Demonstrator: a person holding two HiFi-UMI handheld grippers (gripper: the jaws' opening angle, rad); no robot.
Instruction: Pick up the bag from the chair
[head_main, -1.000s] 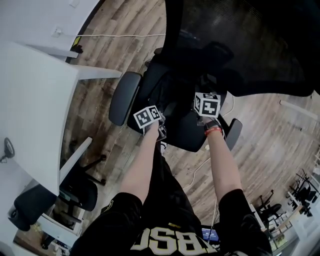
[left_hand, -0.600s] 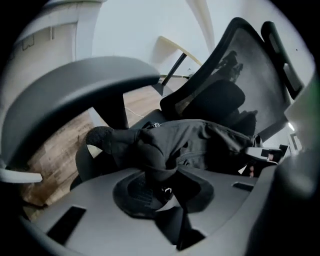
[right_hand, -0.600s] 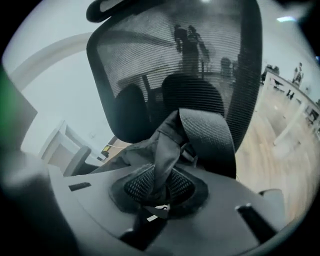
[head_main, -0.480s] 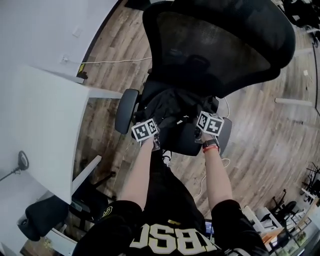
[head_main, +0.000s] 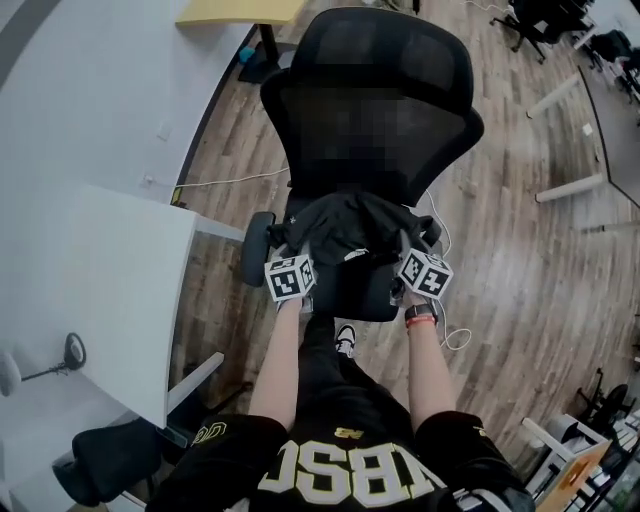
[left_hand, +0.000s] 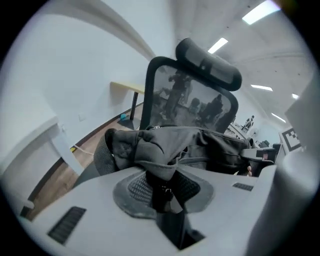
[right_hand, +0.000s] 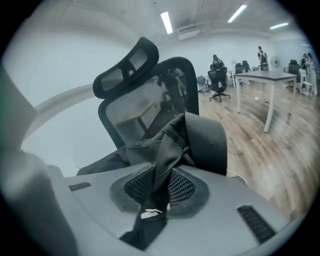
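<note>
**Both grippers clamped on bag, over chair seat**

L gripper (left_hand: 162, 194): jaws pinched nearly together on a dark fold of the black bag (head_main: 345, 226). The cloth bunches up just past the pads.

R gripper (right_hand: 156, 189): jaws likewise closed down on a black strap of the bag. A bit w/ white print hangs below the pads.

The bag is stretched between the two grippers, slumped and creased. It sits in front of the backrest of the office chair (head_main: 300, 110) and over the seat's front half. Can't tell if it's clear of the seat.

The chair's L armrest (head_main: 254, 250) is just outside the L gripper. The R armrest (right_hand: 209, 141) is right beside the strap, behind the R gripper. The headrest (head_main: 392, 38) tops the mesh back.

Both forearms reach in from the chair's front. There's a band on the R wrist (head_main: 419, 318), and one shoe (head_main: 344, 340) is near the seat's front edge.

White desk (head_main: 90, 280) is to the chair's L side. A white cable (head_main: 456, 336) lies on the wood floor (head_main: 520, 250) by its R side.
</note>
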